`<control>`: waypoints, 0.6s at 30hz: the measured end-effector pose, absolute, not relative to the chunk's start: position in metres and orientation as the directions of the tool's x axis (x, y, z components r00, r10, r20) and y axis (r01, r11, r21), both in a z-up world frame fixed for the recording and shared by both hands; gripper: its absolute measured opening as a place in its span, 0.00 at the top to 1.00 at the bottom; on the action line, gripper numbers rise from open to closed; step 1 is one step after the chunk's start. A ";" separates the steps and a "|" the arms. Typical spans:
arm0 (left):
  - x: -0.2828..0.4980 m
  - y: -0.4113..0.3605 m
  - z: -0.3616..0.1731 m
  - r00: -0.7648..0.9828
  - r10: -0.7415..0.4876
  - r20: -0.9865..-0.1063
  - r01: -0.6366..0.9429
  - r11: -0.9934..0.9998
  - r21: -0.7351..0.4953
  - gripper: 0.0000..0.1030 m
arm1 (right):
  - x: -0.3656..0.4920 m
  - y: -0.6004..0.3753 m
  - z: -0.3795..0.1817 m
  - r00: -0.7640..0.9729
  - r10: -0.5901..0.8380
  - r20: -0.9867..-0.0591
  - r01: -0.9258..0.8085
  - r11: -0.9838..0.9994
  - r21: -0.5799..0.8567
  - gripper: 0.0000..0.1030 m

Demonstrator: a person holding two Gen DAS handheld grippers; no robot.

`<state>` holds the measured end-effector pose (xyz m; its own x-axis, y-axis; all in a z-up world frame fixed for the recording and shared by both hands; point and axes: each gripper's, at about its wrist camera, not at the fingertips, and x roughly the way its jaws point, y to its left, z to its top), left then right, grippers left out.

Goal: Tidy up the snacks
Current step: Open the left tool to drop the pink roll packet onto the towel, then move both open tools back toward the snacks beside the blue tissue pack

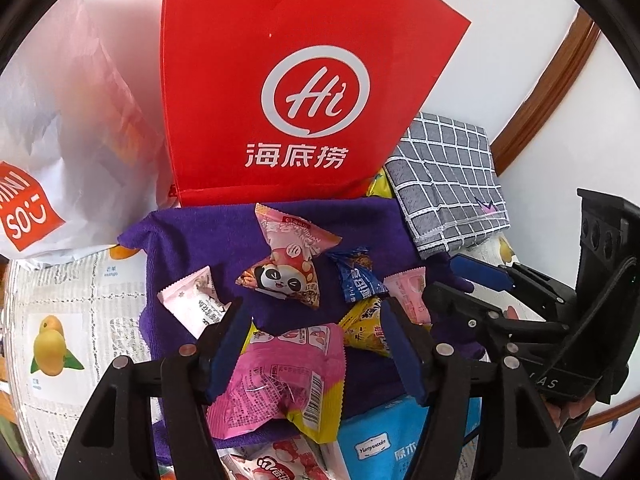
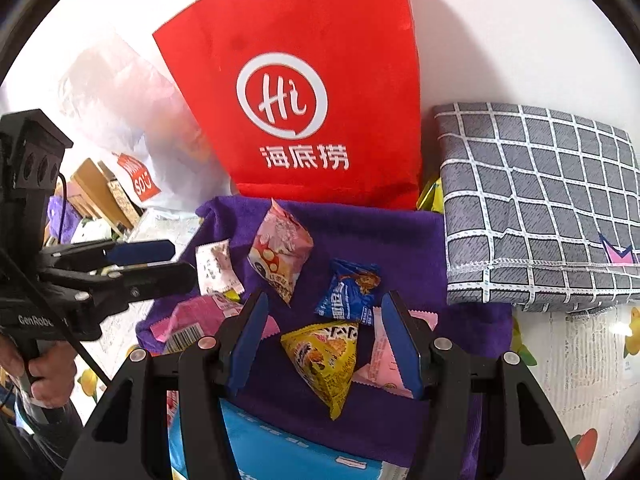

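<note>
Count of snack packets on the purple towel: seven loose ones. One pink panda pyramid packet, one blue packet, one yellow pyramid packet, one white-pink flat packet, one large pink-and-yellow packet, two small pale pink packets, of which one is mostly hidden behind my right finger. One further yellow wrapper peeks out behind the towel, by the folded checked cloth.

My left hand-held gripper: jaws apart, not pressing anything. The large pink-and-yellow packet lies right below and between its fingers; the inner pad is close to the packet's edge, contact not clear.

My right hand-held gripper: jaws apart, empty. The yellow pyramid packet lies between its fingers, apart from both pads. The blue packet sits just ahead of the right finger.

Edges: one red bag stands ahead at the towel's far edge; one white plastic bag ahead-left. One blue tissue pack lies under both grippers, nearest me. Open room: bare towel ahead of the right hand-held gripper, up to the red bag, and table covering left of the left one.
</note>
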<state>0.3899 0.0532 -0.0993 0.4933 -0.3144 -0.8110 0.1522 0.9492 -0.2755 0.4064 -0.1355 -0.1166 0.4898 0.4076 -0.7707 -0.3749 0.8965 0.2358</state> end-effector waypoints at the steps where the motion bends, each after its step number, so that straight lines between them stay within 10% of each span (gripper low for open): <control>1: 0.389 0.053 -0.098 0.497 -0.314 -0.809 0.153 0.949 -0.274 0.37 | 0.405 -0.136 -0.114 0.498 0.408 -0.765 -0.368 0.898 0.240 0.43; 18: 0.347 0.035 -0.044 0.551 -0.346 -0.759 0.253 0.936 -0.244 0.37 | 0.334 -0.172 -0.106 0.520 0.347 -0.780 -0.196 0.938 0.287 0.43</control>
<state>0.3472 0.0346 -0.0443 0.5513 -0.3465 -0.7590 0.2531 0.9363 -0.2436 0.3342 -0.1717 -0.1059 0.5200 0.3473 -0.7804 -0.1960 0.9377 0.2868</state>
